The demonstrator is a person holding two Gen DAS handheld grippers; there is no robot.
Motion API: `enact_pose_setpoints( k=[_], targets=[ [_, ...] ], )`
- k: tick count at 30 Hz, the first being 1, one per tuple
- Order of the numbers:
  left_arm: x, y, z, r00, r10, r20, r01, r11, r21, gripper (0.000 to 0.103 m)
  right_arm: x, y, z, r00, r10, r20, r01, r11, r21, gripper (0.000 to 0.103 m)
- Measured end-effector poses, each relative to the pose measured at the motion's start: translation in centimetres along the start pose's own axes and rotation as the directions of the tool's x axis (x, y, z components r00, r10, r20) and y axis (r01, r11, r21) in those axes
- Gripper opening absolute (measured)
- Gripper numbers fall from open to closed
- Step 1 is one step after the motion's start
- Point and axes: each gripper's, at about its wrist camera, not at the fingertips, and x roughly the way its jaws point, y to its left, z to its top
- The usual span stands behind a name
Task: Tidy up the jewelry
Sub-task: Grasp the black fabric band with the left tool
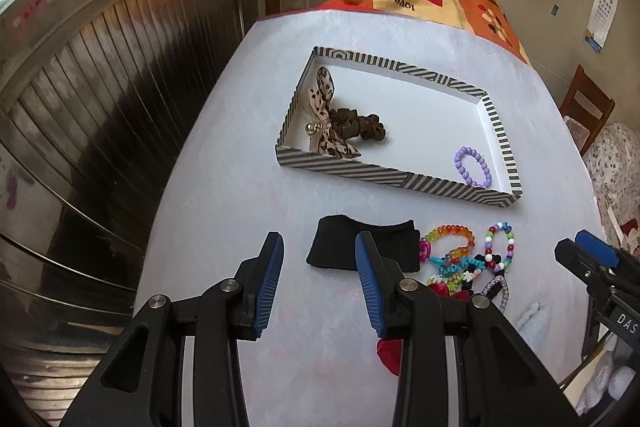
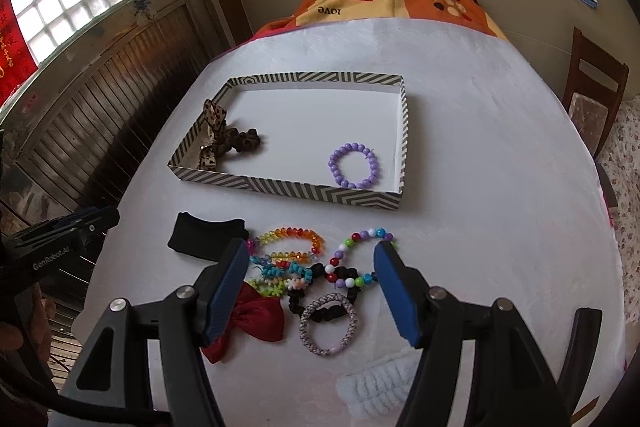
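1. The right hand-held gripper [image 2: 310,277] hangs over the pile of loose pieces on the desk [image 2: 500,227] with its jaws wide and nothing between the pads. The left hand-held gripper [image 1: 320,267] stands apart too, empty, above the black band [image 1: 362,247].
2. The main risk, as I judge it, is a tangled pick: the rainbow bracelet [image 2: 292,241], the multicolour bead bracelet [image 2: 352,259], the turquoise piece [image 2: 286,271] and the black scrunchie [image 2: 340,279] lie touching and overlapping, so closing on one may drag its neighbours along or drop them short of the tray.
3. Round glossy beads may slip from flat pads if only one bead is caught.
4. The striped tray [image 2: 288,189] is light card by the look of it; a piece snagging its near wall could push it across the desk.
5. The tray already holds the purple bracelet [image 2: 354,167] at the right near corner and the leopard bow scrunchie [image 2: 224,143] at the left; the middle is free.
6. Nearer the camera lie the red bow [image 2: 248,323], a braided lilac band [image 2: 330,323] and a white fluffy band [image 2: 380,387].
7. Nothing stands between pile and tray except that near wall.
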Motion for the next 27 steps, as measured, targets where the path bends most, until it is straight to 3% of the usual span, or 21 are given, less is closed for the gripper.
enact_pose_setpoints(
  k=[10, 14, 18, 27],
  targets=[
    [4.5, 3.9, -0.3, 0.982, -0.115, -0.148, 0.087, 0.979, -0.183, 0.017, 3.5, -1.9, -1.0, 0.996, 0.006, -0.086, -0.007, 1.000, -0.008, 0.068],
    [6.3, 4.4, -0.2, 0.965, -0.194, -0.177, 0.149, 0.960, -0.237, 0.017, 5.2, -1.6, -0.7, 0.993, 0.018, -0.116, -0.021, 0.999, -0.026, 0.068],
    [7.7, 3.6, -0.2, 0.944, -0.258, -0.207, 0.208, 0.949, -0.236, 0.027, 7.0, -0.8, -0.3, 0.989, 0.024, -0.144, -0.033, 0.997, -0.063, 0.068],
    [10.7, 3.9, 0.2, 0.940, -0.237, -0.247, 0.161, 0.943, -0.293, 0.032, 11.4, 0.6, 1.0, 0.977, 0.045, -0.208, -0.076, 0.987, -0.144, 0.068]
  ],
)
